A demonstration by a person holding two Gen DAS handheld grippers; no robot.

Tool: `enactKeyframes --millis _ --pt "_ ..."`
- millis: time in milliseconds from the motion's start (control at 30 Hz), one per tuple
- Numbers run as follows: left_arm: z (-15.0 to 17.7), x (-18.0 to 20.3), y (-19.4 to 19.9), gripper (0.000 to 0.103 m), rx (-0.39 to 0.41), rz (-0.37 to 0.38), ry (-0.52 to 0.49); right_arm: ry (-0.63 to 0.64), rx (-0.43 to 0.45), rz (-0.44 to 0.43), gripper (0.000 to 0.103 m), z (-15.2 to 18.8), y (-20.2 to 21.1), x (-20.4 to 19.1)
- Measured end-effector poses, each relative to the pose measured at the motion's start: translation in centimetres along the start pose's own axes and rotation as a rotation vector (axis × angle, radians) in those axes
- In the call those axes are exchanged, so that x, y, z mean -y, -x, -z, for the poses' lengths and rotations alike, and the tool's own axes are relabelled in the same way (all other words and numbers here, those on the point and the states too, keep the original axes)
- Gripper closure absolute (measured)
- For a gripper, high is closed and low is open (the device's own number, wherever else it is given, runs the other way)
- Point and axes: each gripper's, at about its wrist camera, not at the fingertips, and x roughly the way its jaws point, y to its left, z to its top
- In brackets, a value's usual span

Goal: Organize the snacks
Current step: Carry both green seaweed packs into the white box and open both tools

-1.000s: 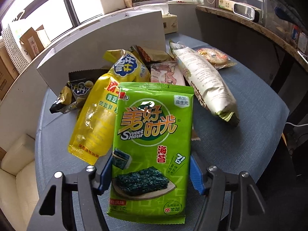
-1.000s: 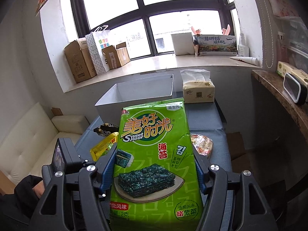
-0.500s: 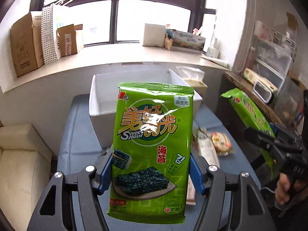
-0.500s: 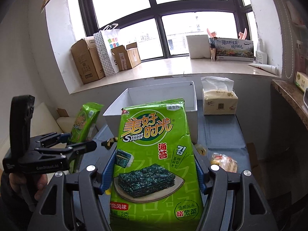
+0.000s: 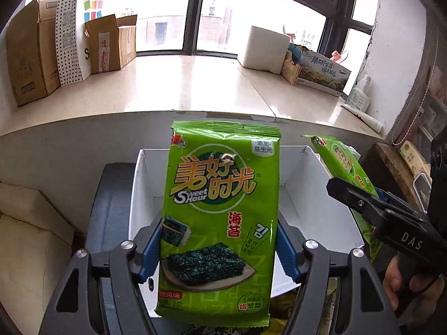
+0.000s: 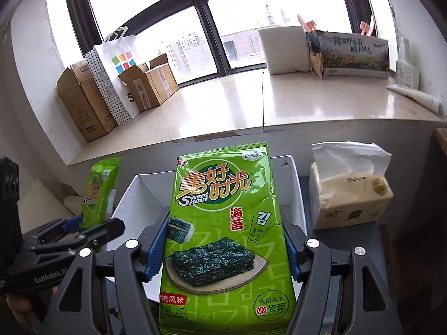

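1. Both my wrist views have swung since a second ago: the left one then looked down on the snack pile on the table, and now it faces the white box and the window sill, with the box nearer and lower in frame than half a second back

2. My left gripper is clamped on a green seaweed packet, blue pads pressing its two side edges, packet upright and held above the open box

3. My right gripper grips a second seaweed packet the same way, also upright and in front of the box; its upper edge looks a little creased

4. Each view catches the other side: the right gripper and its packet show at the right edge of the left view, and the left gripper's packet at the left of the right view, so the two sit side by side, apart, at the near rim of the box

5. I read this as the carry nearly finished: both packets are up off the table and lined up with the box, which looks bare inside where I can see it

6. Next I judge I should lower each packet past the rim before letting go, keeping the two grippers from knocking together

7. Tissue pack stands just right of the box, out of the way
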Motion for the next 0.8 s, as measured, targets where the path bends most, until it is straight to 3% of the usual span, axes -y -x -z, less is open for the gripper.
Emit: enactKeyframes --millis 67,133,233,333,467,567,733,800 --pt "0.1 0.1 -1.0 0.0 -0.009 -0.025 -0.016 -0.02 -0.006 0.018 0.005 -0.3 -0.9 0.5" --pt "0.5 0.0 -1.0 0.0 0.008 -0.044 -0.041 -0.034 0.009 0.026 0.0 -0.3 -1.1 0.9" --pt "1.1 -0.1 -0.9 0.0 0.011 -0.03 -0.055 -0.054 0.005 0.018 0.0 0.2 -0.9 1.6" --pt "1.1 -0.4 -0.8 0.0 0.015 -0.039 -0.051 -0.011 -0.007 0.067 0.0 0.8 -1.1 1.5" --pt "1.3 -0.9 -0.1 0.0 0.018 0.014 -0.019 0.051 0.001 0.075 0.0 1.0 -0.2 0.8" --pt "2.0 -0.6 1.1 0.0 0.046 -0.021 -0.04 0.081 0.008 0.092 0.0 0.9 0.7 0.3" --pt "4.1 -0.3 4.8 0.0 0.056 0.031 -0.078 0.059 0.039 0.074 0.0 2.2 5.0 0.0" --pt "5.6 -0.1 6.8 0.0 0.077 0.042 -0.094 0.076 0.092 0.054 0.0 3.5 7.8 -0.5"
